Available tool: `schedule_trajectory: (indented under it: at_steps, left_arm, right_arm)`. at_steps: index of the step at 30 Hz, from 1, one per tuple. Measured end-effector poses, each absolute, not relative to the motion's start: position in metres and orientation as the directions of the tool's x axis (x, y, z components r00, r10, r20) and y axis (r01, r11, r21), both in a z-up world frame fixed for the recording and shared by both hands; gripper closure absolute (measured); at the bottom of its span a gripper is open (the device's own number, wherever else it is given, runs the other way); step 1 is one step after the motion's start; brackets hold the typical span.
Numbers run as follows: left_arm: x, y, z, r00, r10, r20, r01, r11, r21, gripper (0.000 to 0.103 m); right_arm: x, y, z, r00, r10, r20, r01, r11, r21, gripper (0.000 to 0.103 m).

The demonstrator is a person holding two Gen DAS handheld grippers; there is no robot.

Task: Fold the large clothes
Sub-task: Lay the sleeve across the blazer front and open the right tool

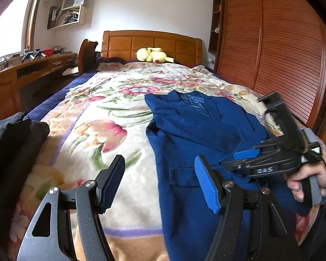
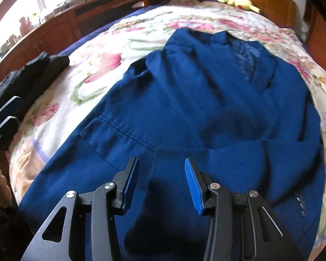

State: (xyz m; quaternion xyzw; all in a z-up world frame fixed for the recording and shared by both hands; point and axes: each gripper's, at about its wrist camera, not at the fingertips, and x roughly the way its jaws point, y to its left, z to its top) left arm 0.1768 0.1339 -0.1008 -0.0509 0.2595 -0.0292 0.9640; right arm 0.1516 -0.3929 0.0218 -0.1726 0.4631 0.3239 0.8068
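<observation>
A dark blue blazer (image 1: 191,130) lies front up on the floral blanket (image 1: 102,113), collar toward the headboard; it fills the right wrist view (image 2: 195,113). My left gripper (image 1: 159,184) is open and empty, above the blanket at the blazer's left edge near a flap pocket (image 1: 182,176). My right gripper (image 2: 160,184) is open and empty, low over the blazer's lower front, near the flap pocket (image 2: 117,134). The right gripper also shows in the left wrist view (image 1: 250,158), held by a hand over the blazer's right side.
A pile of black clothes (image 1: 10,143) lies at the bed's left edge, also in the right wrist view (image 2: 32,76). A yellow plush toy (image 1: 153,54) rests by the wooden headboard (image 1: 152,43). A wooden desk (image 1: 28,74) stands left, a slatted wardrobe (image 1: 271,50) right.
</observation>
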Motion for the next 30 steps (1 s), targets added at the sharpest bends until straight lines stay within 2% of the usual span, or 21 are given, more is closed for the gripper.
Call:
schedule_trajectory:
  at_steps: [5,8,10,12,15,19,26,30]
  left_arm:
    - [0.176,0.137,-0.102,0.861,-0.076,-0.503,0.024,0.994,-0.111,0.035]
    - [0.176,0.136,-0.102,0.859,-0.077,-0.505,0.027,0.994,-0.106,0.035]
    - [0.176,0.134,-0.101,0.86,-0.078,-0.504,0.029,0.994,-0.105,0.035]
    - [0.177,0.131,-0.099,0.861,-0.081,-0.502,0.033,0.994,-0.104,0.035]
    - [0.181,0.127,-0.098,0.861,-0.089,-0.501,0.04,0.993,-0.107,0.035]
    - [0.184,0.114,-0.098,0.857,-0.116,-0.501,0.074,0.992,-0.103,0.035]
    - [0.184,0.093,-0.096,0.853,-0.143,-0.502,0.117,0.99,-0.083,0.035]
    - [0.184,0.081,-0.089,0.856,-0.163,-0.491,0.138,0.987,-0.088,0.035]
  right_arm:
    - [0.167,-0.384,0.004,0.364,0.323,-0.874,-0.666,0.746,-0.002,0.059]
    - [0.17,-0.38,-0.003,0.372,0.299,-0.879,-0.669,0.743,-0.03,0.074]
    - [0.169,-0.383,0.002,0.357,0.343,-0.869,-0.674,0.739,0.015,0.097]
    - [0.159,-0.39,0.014,0.392,0.364,-0.845,-0.673,0.74,0.006,0.1]
    - [0.143,-0.408,0.033,0.444,0.425,-0.789,-0.659,0.751,0.033,0.102]
    - [0.113,-0.457,0.052,0.477,0.516,-0.711,-0.613,0.775,0.151,0.102]
    - [0.06,-0.52,0.065,0.556,0.527,-0.643,-0.574,0.803,0.162,0.102]
    - [0.041,-0.538,0.06,0.589,0.485,-0.646,-0.539,0.832,0.133,0.102]
